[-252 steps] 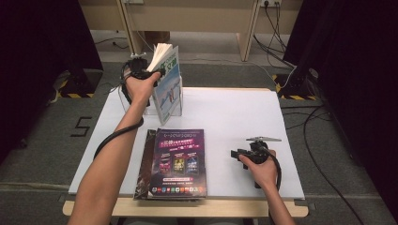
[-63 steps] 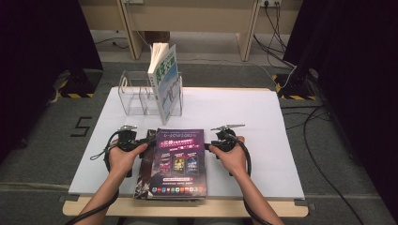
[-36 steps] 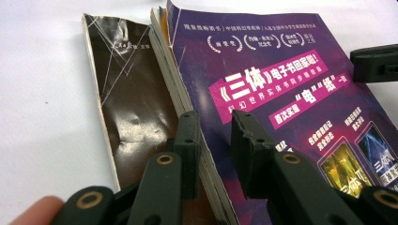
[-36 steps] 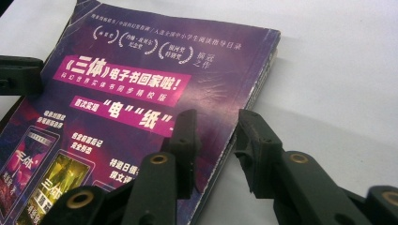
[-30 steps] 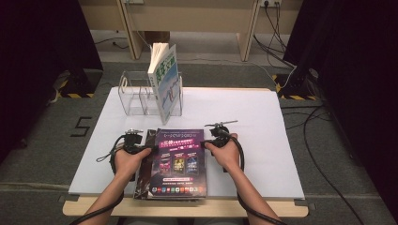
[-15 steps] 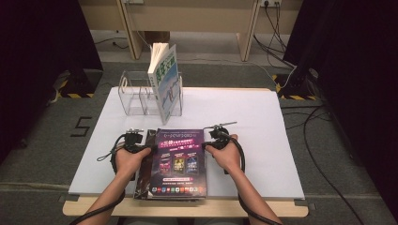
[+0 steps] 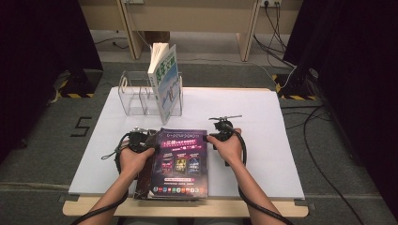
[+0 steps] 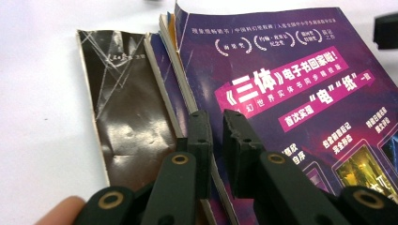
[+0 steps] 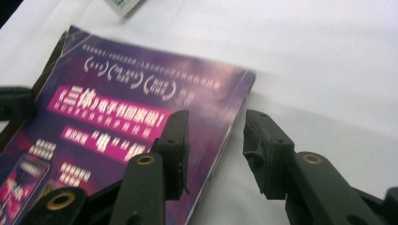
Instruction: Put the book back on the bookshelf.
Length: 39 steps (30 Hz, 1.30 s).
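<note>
Your left gripper (image 8: 213,123) sits at the left edge of the purple book (image 7: 180,161), roughly nine o'clock of the cover, and its jaws are clenched on that edge. They have just been closing, and the left gripper view shows the cover and top pages caught between the pads. A dark flap (image 8: 126,103) is splayed out on the white table (image 7: 281,140) beside the jaws; keep it outside the pinch, or it may crease when you lift.

The book lies flat near the front of the table, at about six o'clock of the surface. The clear rack (image 7: 141,93) stands well apart at about eleven o'clock, with a green-and-white book (image 7: 164,84) upright in its rightmost slot. If the purple book is meant for that rack, the free slots are to the left of the standing one.

Your right gripper (image 9: 213,140) is at the book's right edge, about three o'clock of the cover. Its jaws have just been opening and are now released. One pad hovers over the cover, the other over bare table, and the book's edge runs through the gap between them without being pressed.

Before you raise anything, I'd advise closing the right jaws on the whole thickness, not just the top sheets. Then lift both hands evenly, so the spine doesn't sag or twist.
</note>
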Each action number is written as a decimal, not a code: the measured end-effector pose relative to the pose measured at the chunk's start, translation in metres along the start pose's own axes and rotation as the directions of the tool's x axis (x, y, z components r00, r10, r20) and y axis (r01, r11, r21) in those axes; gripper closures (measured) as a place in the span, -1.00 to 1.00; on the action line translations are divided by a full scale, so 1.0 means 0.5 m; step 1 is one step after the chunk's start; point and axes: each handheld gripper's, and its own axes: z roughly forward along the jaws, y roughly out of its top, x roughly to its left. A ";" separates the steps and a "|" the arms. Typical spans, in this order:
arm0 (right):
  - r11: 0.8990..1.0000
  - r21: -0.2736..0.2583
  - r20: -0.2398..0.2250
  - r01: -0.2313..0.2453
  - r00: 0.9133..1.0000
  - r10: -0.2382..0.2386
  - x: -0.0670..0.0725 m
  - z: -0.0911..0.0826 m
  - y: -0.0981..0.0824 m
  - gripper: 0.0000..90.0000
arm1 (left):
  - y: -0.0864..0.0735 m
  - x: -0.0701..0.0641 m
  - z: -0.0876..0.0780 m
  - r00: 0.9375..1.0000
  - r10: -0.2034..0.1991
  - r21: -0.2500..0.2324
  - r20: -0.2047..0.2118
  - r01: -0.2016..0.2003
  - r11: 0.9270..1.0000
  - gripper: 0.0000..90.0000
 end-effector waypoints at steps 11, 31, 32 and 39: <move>0.997 0.045 -0.015 -0.063 0.998 0.064 -0.019 0.046 0.026 0.21 | -0.007 -0.005 -0.003 1.000 0.012 0.010 0.011 -0.013 1.000 0.76; 0.992 0.039 -0.031 -0.123 0.992 0.124 -0.019 0.054 0.028 0.26 | -0.009 -0.010 0.001 1.000 0.017 0.012 0.005 -0.017 1.000 0.70; 0.992 0.039 -0.031 -0.123 0.992 0.124 -0.019 0.054 0.028 0.26 | -0.009 -0.010 0.001 1.000 0.017 0.013 0.005 -0.017 1.000 0.70; 0.997 0.013 -0.026 -0.078 0.997 0.078 -0.009 0.030 0.040 0.50 | -0.009 -0.012 0.000 1.000 0.026 0.019 -0.007 -0.026 0.999 0.70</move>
